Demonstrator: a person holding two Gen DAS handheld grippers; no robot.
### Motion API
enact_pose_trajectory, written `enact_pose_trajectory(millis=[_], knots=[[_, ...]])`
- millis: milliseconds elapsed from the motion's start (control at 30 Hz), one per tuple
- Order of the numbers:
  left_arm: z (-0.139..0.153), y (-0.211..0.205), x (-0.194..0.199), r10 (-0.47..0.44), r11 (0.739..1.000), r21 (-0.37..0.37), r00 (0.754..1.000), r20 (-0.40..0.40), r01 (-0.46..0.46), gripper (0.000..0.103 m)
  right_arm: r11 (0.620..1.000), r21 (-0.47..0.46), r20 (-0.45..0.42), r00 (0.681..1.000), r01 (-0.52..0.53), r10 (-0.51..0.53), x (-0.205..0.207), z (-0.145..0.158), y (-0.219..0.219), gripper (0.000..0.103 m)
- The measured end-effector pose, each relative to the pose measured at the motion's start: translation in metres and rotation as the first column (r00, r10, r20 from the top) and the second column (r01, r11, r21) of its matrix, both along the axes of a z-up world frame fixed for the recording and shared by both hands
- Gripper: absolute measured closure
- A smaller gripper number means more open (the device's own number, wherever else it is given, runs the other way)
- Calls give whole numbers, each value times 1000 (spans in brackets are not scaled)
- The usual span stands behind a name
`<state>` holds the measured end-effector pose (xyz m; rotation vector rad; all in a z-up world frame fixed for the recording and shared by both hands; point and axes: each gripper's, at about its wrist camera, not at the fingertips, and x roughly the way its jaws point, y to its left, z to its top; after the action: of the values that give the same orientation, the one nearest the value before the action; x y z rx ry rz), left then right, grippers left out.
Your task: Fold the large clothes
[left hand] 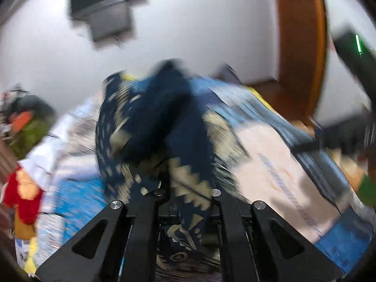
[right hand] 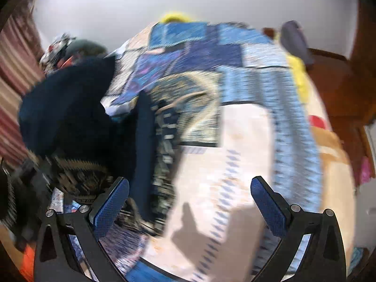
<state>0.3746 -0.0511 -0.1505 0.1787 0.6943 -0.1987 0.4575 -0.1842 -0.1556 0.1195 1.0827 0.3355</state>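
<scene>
Your left gripper is clenched on the navy patterned garment, which trails lengthwise away over the patchwork bedspread; your right gripper stands released, empty.

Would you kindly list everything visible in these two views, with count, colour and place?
garment: one, dark blue with cream pattern, bunched on the bed, pinched in the left gripper
bedspread: one, blue and cream patchwork, covering the bed
clothes pile: one, green and orange, far left of the bed
toy: one, red and yellow, left edge
door frame: one, brown wood, right
wall box: one, dark, high on the white wall
left gripper: black, shut on garment
right gripper: blue pads, open, empty
</scene>
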Motion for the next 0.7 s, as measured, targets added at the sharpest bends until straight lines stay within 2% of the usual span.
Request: enact_pose_trajectory(millis=[33,67,133,233,333,433,467,500,567,633,700], knots=[[-11,-7,1,-30,999,-13,998,-54,29,97,1000,-3,8,1000,19,-19,-6,4,-13,0],[-26,-13,0,-69,997,-31,990,-127,65,97,1000,-5,11,999,30,-30,-14,6,-24,0],[-48,-17,-5,-102,995,-36,970,-219,97,97,999,-5,21,999,39,-39,-21,10,-37,0],[-57,-17,-17,-117,992,13,963,-243,124,95,999,-5,36,999,33,-33,-36,15,-52,0],[-44,-6,-33,-121,991,31,960,-251,133,84,1000,-4,38,999,9,-9,-48,17,-49,0],[-31,6,-45,-155,988,-17,949,-273,157,53,1000,2,39,999,-11,11,-52,15,-36,0],[-26,9,-49,-160,987,-31,950,-270,158,39,1000,12,40,999,-21,20,-53,17,-29,0],[-20,14,-54,-161,987,-44,954,-252,154,34,999,22,44,999,-31,30,-54,18,-24,0],[-7,22,-63,-152,988,-45,964,-220,145,33,998,42,51,997,-52,50,-53,20,-9,0],[7,39,-66,-115,993,-44,974,-195,109,28,996,54,58,996,-74,71,-51,22,5,0],[17,56,-65,-65,997,-44,985,-162,59,13,993,63,64,993,-104,100,-49,24,25,0]])
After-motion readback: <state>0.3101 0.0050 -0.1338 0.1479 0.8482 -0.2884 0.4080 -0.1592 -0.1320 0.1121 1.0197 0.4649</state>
